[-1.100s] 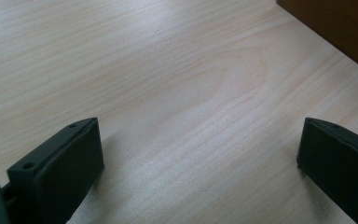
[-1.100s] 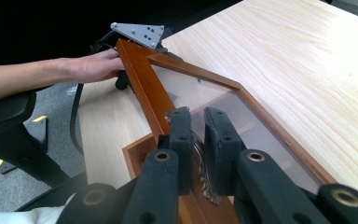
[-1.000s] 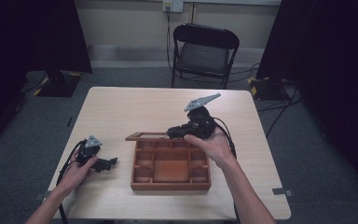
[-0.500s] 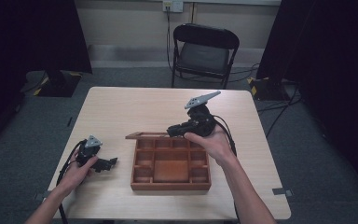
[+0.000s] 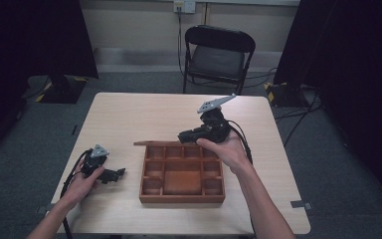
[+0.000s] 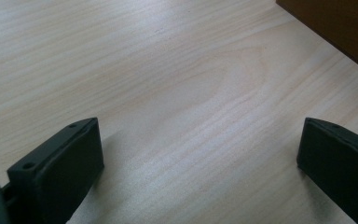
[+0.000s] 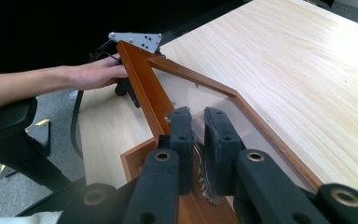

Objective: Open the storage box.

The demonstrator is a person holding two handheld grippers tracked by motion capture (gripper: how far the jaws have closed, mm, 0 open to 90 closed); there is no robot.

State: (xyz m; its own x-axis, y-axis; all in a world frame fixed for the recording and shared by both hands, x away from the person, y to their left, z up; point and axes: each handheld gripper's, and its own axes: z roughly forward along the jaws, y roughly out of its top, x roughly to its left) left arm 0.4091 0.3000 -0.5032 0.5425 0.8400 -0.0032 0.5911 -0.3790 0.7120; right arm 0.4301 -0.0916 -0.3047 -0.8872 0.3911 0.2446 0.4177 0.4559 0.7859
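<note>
From the high view, a wooden box [image 5: 182, 174] with many little compartments is sitting on a light wood table [image 5: 129, 119]. Its lid [image 5: 155, 143] is standing up along the far side of the box. The right gripper [image 5: 191, 136] is reaching over the far edge of the box, just at the lid, with the person's right hand [image 5: 227, 148] holding it. The left gripper [image 5: 115, 174] is lying low on the table, just beside the box on its left, with the left hand [image 5: 83, 180] on it. A black folding chair [image 5: 218, 55] is standing behind the table. Dark curtains [image 5: 40, 35] are hanging at both sides. I am not seeing any words to read.

In the left gripper view, the two black jaws are standing wide apart with nothing between them. Bare table [image 6: 177, 93] is lying under them. A dark brown corner of the box [image 6: 340, 28] is peeking in at the top right.

In the right gripper view, the right gripper [image 7: 198, 126] is pinching the lid [image 7: 142, 88], and its jaws are almost pressed together on the edge. The lid has a wooden frame and a clear pane. Farther off, the left hand [image 7: 95, 72] is resting by the lid's far corner. The left gripper's grey plate [image 7: 137, 39] is showing there too.
</note>
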